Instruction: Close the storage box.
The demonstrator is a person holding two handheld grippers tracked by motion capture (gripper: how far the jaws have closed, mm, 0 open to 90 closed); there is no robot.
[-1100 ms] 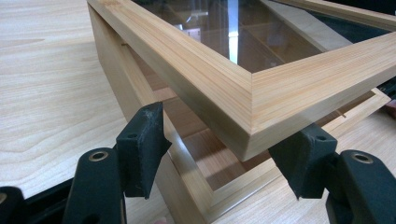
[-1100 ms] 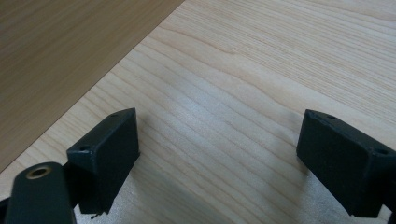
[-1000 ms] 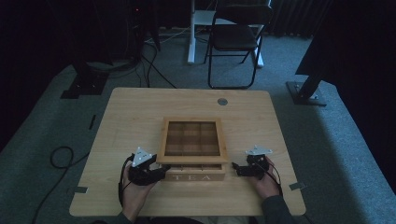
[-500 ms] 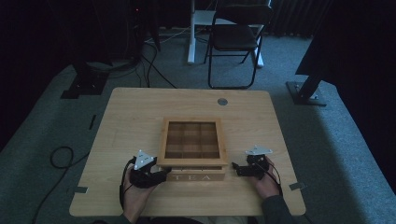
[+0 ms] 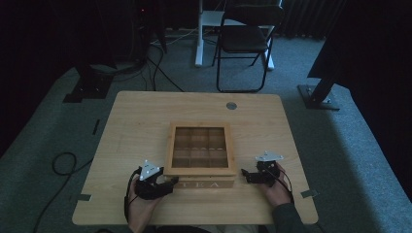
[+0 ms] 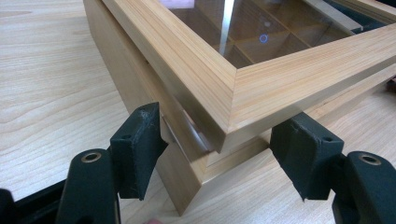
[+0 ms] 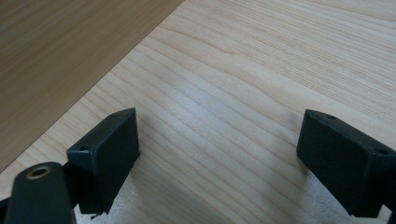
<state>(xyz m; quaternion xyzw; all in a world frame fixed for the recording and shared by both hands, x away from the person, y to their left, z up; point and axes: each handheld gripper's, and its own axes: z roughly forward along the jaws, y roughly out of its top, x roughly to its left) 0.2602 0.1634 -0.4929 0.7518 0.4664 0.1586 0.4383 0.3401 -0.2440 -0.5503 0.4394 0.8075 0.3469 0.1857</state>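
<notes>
- I am working at one square, light-wood tea box with a glass-paned lid, sitting near the middle of the pale wooden table, slightly toward my edge; the word TEA is showing on its front wall at six o'clock.
- My left gripper is sitting at the box's seven o'clock corner. In the left gripper view that box corner is standing between my two black pads; the jaws have just been opening wider and neither pad is pressing on the wood, so this claw is open and gripping nothing.
- My right gripper is resting just off the box's five o'clock corner. In the right gripper view its jaws are spread wide over bare table, with the box's side wall lying beyond at ten o'clock; it is open and empty.
- The lid appears closed, or nearly so.
- Risk, as I judge it: the left jaws are straddling a corner at an angle, so closing there could let the pads slide off and skew the box.
- Risk: lifting the lid from one corner alone could drag the whole box, or drop the lid and jar the glass.
- Risk: the right claw is standing clear of the box, so nothing is bracing it.
- Count: one box, nine compartments in three rows of three, two grippers, one small round grey disc at twelve o'clock.
</notes>
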